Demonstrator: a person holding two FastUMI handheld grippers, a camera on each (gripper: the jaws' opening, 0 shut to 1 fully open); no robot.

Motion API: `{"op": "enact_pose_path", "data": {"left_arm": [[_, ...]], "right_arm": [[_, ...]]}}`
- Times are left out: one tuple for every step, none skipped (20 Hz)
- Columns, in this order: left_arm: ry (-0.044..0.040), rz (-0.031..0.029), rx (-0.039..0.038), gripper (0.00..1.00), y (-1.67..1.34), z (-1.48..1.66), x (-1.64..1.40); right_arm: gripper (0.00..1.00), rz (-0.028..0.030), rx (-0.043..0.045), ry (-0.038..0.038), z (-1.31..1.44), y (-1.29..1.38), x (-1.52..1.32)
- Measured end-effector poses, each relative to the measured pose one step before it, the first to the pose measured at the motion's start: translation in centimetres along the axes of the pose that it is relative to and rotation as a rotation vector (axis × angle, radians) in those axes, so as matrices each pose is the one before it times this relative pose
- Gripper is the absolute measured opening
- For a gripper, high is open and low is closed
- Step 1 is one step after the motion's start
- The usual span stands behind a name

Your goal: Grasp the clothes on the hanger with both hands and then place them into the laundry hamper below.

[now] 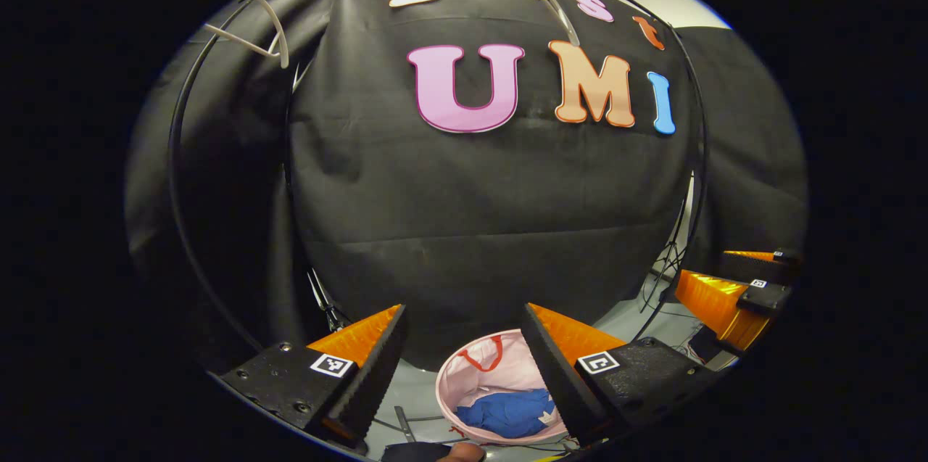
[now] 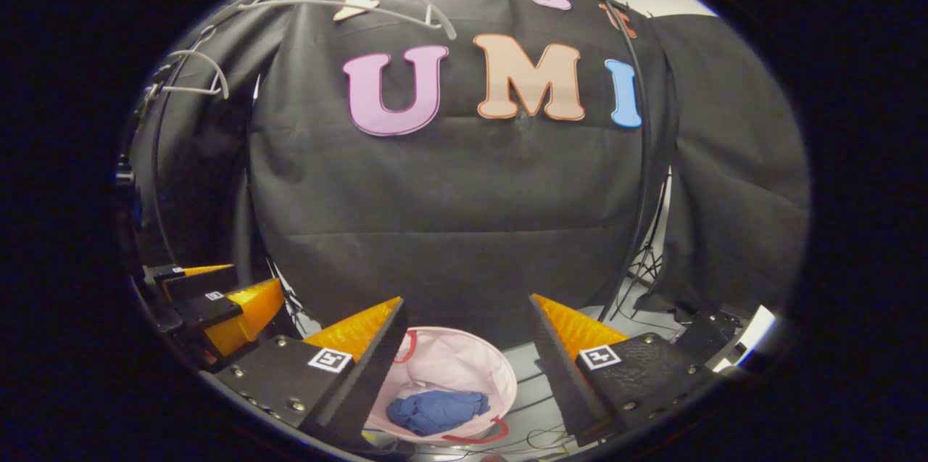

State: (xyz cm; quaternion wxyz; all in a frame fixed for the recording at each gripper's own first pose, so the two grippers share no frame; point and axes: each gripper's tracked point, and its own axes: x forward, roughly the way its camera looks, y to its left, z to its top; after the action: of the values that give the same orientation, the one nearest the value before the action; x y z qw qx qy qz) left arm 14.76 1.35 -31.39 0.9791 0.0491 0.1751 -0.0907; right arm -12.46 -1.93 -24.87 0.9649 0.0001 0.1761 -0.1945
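Blue cloth is lying bunched in the pink hamper (image 2: 464, 364) below while you are holding both the left tongs (image 1: 464, 360) and the right tongs (image 2: 467, 360) wide and empty, so be lifting them clear of the bare hangers (image 2: 348, 1) above.

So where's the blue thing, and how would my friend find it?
Start at the big black cloth wall and look down to the floor in front of it. A round pale pink laundry hamper with red handles stands there. The blue clothes lie crumpled at its bottom, the only blue thing inside it.
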Motion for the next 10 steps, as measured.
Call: {"op": "enact_pose_path", "data": {"left_arm": [[-0.00921,-0.00139,-0.00382,0.98,0.023,0.584,-0.354],[-0.00727,-0.00544,-0.00283,0.97,-0.121,0.611,-0.148],[-0.00595,-0.00381,-0.00373,0.97,-0.096,0.644,-0.379],[-0.00421,-0.00394,-0.00324,0.97,-0.133,0.583,-0.331],[-0.00358,0.00405,0.00159,0.96,0.097,0.617,-0.358],[-0.00721,0.01085,0.00636,0.96,0.373,0.673,-0.366],[-0.01201,0.00965,0.00675,0.98,0.284,0.843,-0.289],[-0.01507,0.00336,0.00267,0.96,0.16,1.023,-0.455],[-0.01387,-0.00318,-0.0053,0.96,-0.067,0.767,-0.493],[-0.01323,-0.00927,-0.01372,0.97,-0.162,0.747,-0.527]], "right_arm": [[0.98,0.00201,-0.00522,-0.01497,1.002,-0.194,-0.403],[0.98,-0.00318,-0.0038,-0.01746,0.919,-0.256,-0.466],[0.98,0.0001,-0.00474,-0.01332,0.648,-0.119,-0.391],[0.98,-0.00052,-0.00261,-0.01404,0.711,-0.097,-0.416],[0.98,-0.0021,-0.00129,-0.01424,0.627,-0.168,-0.508],[0.98,0.00081,-0.0028,-0.01138,0.803,-0.091,-0.409],[0.97,0.00147,-0.00067,-0.00673,0.575,-0.042,-0.289],[0.97,0.00705,0.00027,-0.00511,0.618,0.118,-0.317],[0.96,0.01268,0.00259,-0.00804,0.576,0.249,-0.469],[0.97,0.01437,0.00334,-0.00881,0.68,0.27,-0.435]]}}
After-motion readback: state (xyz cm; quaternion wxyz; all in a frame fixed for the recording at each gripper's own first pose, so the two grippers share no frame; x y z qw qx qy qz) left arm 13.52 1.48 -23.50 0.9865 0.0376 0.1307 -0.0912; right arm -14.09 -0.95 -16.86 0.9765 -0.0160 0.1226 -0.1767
